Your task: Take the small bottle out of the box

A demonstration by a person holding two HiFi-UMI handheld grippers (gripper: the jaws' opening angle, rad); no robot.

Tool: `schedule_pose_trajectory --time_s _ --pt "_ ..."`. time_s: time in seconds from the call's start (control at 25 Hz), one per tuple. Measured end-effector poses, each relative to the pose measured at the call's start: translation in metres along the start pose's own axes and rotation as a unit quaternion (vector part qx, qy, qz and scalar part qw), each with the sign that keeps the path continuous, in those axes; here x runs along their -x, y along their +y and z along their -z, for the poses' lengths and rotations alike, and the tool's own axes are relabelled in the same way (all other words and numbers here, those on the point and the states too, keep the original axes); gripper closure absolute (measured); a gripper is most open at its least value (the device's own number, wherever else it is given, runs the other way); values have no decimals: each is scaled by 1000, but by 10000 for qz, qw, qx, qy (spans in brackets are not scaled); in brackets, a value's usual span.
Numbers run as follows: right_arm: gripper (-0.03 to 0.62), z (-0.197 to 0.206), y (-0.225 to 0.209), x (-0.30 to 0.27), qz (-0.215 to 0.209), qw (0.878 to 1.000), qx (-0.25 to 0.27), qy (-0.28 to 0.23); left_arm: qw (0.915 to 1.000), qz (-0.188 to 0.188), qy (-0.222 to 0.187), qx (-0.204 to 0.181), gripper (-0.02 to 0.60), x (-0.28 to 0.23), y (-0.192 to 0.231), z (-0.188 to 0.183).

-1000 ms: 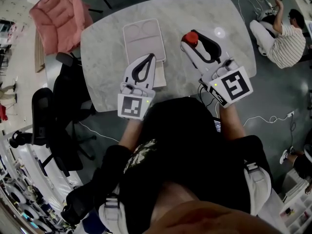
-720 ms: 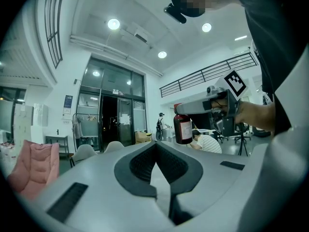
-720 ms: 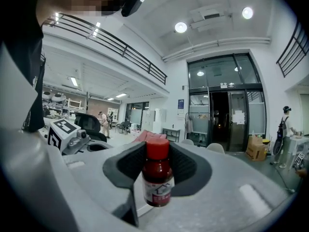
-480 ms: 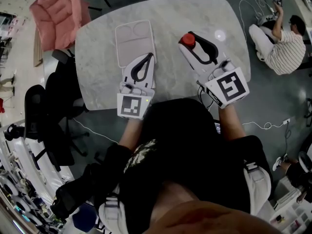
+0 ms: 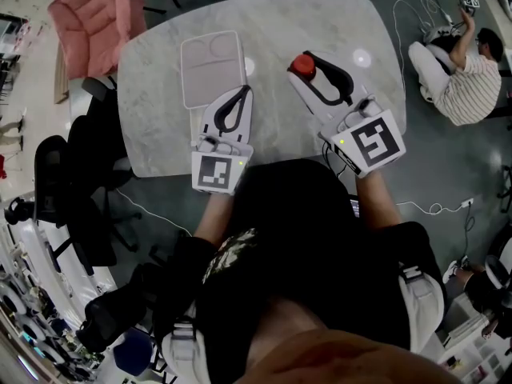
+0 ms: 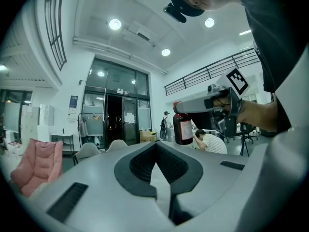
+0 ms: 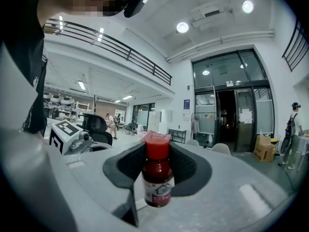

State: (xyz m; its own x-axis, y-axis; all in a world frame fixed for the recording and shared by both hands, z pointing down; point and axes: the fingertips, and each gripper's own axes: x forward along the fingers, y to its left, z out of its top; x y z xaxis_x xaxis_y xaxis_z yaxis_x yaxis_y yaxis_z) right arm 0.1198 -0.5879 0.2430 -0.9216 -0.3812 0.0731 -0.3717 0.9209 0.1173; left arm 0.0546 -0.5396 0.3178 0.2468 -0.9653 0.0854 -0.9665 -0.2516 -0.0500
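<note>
Right claw (image 5: 306,68): clamped on the small bottle (image 5: 302,65). In the right gripper view the two dark pads press on the bottle (image 7: 157,178) from either side at the neck and shoulder. Red cap on top, dark red body and white label hanging below the pads, bottle upright.

Bottle's place: out of the box (image 5: 212,69), held over the table (image 5: 272,22), well off to the right of the box. The left gripper view also catches it (image 6: 182,127), hanging from my right claw (image 6: 186,108).

Left claw (image 5: 242,94): tips together, nothing between them. In the left gripper view the pads meet at a point (image 6: 155,145) (only the hollow behind the tips shows as a gap). It lies low over the table, its tip just beside the box's near right corner; I cannot tell whether they touch.

Box: pale beige, flat on the table, two round hollows in the top face.

Surroundings: pink chair (image 5: 88,14) beyond the table's left corner, black office chair (image 5: 88,158) to the left, a person in a striped shirt (image 5: 460,70) sitting on the floor to the right.
</note>
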Motion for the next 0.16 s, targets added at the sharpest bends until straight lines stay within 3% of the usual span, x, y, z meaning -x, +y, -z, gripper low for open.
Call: schedule_pose_trajectory --time_s 0.16 --pt "452 3 -5 2 30 10000 -34 -10 10000 33 -5 -47 571 -5 -2 0"
